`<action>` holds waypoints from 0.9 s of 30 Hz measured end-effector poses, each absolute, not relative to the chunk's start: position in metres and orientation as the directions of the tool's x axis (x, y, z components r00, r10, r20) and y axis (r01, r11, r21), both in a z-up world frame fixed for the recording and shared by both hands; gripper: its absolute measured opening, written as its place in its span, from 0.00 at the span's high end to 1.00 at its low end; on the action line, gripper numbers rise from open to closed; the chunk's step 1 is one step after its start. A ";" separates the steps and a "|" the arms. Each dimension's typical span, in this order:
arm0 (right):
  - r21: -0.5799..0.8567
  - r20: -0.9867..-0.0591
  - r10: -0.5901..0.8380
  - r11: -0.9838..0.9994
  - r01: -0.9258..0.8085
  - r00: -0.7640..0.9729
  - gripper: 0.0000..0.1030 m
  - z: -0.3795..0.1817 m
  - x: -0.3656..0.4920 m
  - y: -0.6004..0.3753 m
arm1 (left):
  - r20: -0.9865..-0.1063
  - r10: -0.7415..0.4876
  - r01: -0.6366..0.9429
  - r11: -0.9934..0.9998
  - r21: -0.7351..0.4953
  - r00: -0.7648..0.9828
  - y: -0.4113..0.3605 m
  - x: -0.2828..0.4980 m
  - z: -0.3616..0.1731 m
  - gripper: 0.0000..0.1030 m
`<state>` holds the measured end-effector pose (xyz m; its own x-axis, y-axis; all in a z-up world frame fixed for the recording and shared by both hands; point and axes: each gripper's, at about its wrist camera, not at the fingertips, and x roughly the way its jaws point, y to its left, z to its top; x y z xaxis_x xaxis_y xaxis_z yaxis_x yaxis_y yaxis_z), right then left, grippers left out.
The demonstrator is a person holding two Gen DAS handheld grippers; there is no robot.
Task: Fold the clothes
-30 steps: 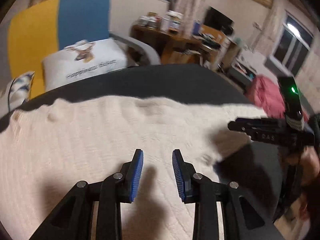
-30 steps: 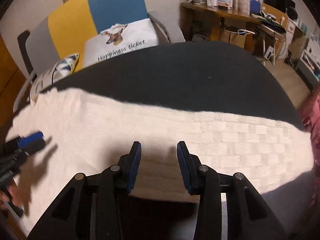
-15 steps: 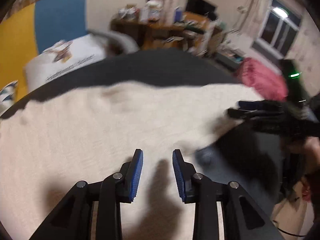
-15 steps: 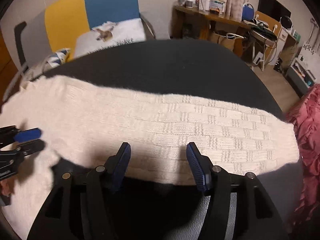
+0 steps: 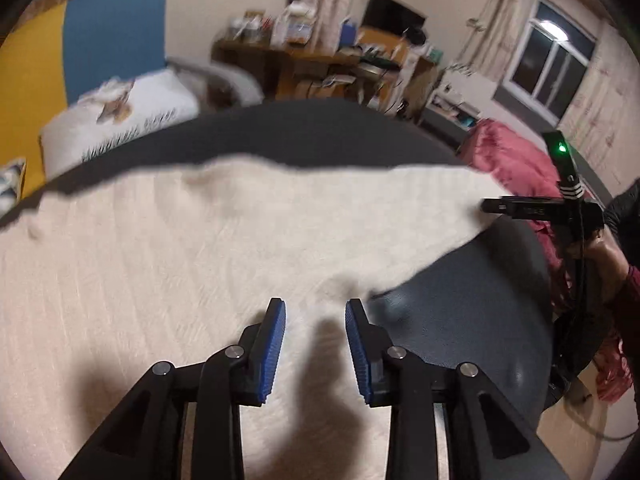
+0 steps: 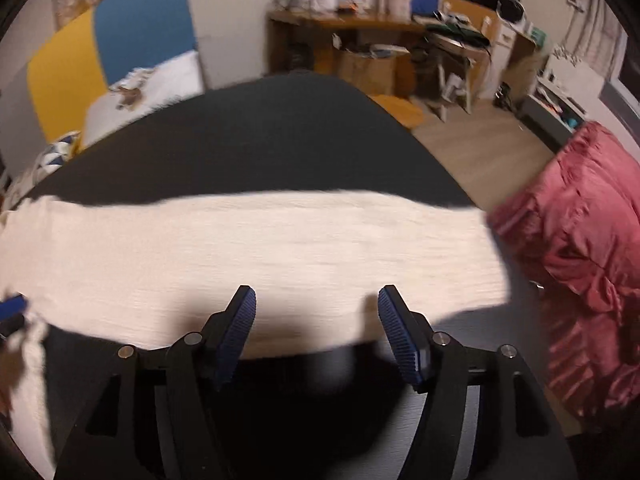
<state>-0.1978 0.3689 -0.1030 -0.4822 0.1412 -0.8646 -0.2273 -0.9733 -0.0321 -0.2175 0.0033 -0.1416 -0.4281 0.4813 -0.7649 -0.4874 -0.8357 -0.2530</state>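
A cream knitted garment [image 5: 200, 240] lies spread flat over a dark padded surface [image 5: 320, 132]. My left gripper [image 5: 315, 306] hovers open just above the garment's near right part, with nothing between its blue pads. In the right wrist view the garment [image 6: 280, 240] runs as a long band across the dark surface [image 6: 260, 140]. My right gripper [image 6: 317, 294] hangs over the band's near edge. Its jaws are opening wide and hold nothing. The right gripper [image 5: 520, 210] also shows at the garment's far right end in the left wrist view. The left gripper's blue tip [image 6: 12, 308] peeks in at the left.
A crumpled pink cloth [image 6: 580, 220] lies past the surface's right edge. A white printed pillow [image 5: 120, 120] leans on a yellow and blue headboard [image 5: 112, 36] at the back. A cluttered wooden desk [image 6: 360, 28] stands along the far wall, with wooden floor [image 6: 480, 148] in front.
My right gripper has slid to the right along the garment and its jaws have spread much wider. The left gripper has shifted slightly toward the garment's near right edge, still open.
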 end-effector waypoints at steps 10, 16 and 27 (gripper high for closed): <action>0.060 -0.846 0.070 -0.973 -0.225 -0.528 0.25 -0.092 -0.199 0.408 | -0.744 0.487 -0.469 -0.843 -0.265 -0.457 -0.007 -0.231 -0.129 0.70; 0.193 -0.796 -0.049 -0.965 -0.178 -0.603 0.25 -0.076 -0.219 0.411 | -0.750 0.414 -0.459 -0.873 -0.166 -0.516 -0.006 -0.257 -0.112 0.70; 0.008 -0.880 0.117 -0.966 -0.260 -0.460 0.27 -0.110 -0.253 0.406 | -0.781 0.377 -0.382 -0.904 -0.192 -0.499 -0.023 -0.277 -0.138 0.70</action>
